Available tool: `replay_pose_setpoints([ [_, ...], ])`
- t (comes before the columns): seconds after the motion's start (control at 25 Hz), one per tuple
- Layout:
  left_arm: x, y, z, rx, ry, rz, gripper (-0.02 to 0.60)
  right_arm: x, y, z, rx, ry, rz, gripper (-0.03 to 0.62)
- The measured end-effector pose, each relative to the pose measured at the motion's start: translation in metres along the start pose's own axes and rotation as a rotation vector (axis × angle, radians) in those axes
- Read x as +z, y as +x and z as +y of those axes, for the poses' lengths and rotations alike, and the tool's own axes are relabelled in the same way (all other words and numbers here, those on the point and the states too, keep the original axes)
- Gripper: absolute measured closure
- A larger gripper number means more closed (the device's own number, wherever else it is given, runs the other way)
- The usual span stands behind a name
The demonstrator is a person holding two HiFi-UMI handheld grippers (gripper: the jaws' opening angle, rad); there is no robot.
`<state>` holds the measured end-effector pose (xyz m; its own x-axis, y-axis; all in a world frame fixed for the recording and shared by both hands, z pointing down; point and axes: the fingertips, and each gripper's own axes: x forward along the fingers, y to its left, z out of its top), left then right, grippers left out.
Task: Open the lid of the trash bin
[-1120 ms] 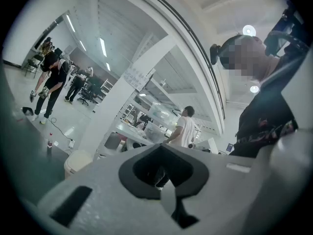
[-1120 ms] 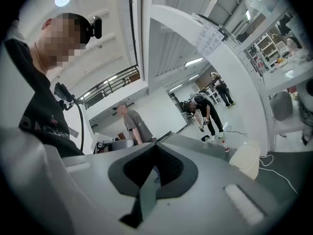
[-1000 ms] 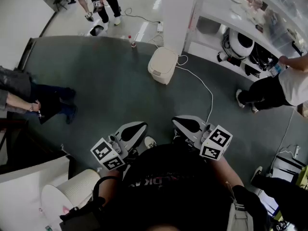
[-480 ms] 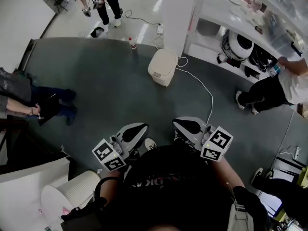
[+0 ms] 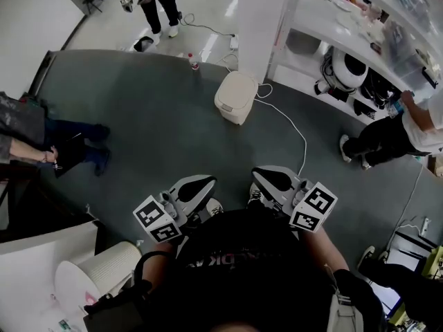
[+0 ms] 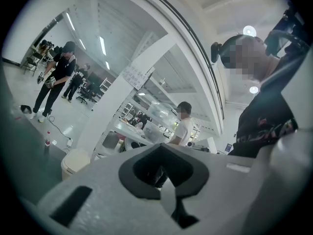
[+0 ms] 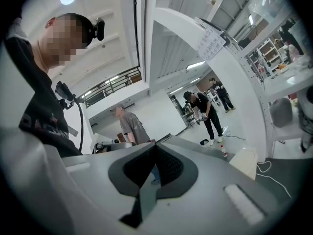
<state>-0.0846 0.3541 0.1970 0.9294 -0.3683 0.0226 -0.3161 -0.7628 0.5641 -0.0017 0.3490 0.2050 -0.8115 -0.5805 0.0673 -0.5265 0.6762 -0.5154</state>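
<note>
My left gripper [image 5: 197, 183] has its jaws pressed together on nothing, held close in front of the person's chest. My right gripper [image 5: 266, 176], just beside it, is closed and empty too. Both are well apart from the trash bin [image 5: 235, 97]. It stands with its lid down near the far edge of the dark floor mat [image 5: 159, 137], beside the white pillar [image 5: 263, 19].

Trash bin [image 5: 235, 97] on floor [image 5: 159, 130] well ahead, just before pillar [image 5: 259, 19]; cable [image 5: 288, 120] right.
</note>
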Motion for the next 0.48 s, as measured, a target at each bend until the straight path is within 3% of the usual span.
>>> replay_pose_setpoints([
  [0.48,-0.010,0.033,0.004,0.036,-0.028,-0.004,0.581,0.007,-0.017,-0.031,0.024,0.028,0.009,0.588],
])
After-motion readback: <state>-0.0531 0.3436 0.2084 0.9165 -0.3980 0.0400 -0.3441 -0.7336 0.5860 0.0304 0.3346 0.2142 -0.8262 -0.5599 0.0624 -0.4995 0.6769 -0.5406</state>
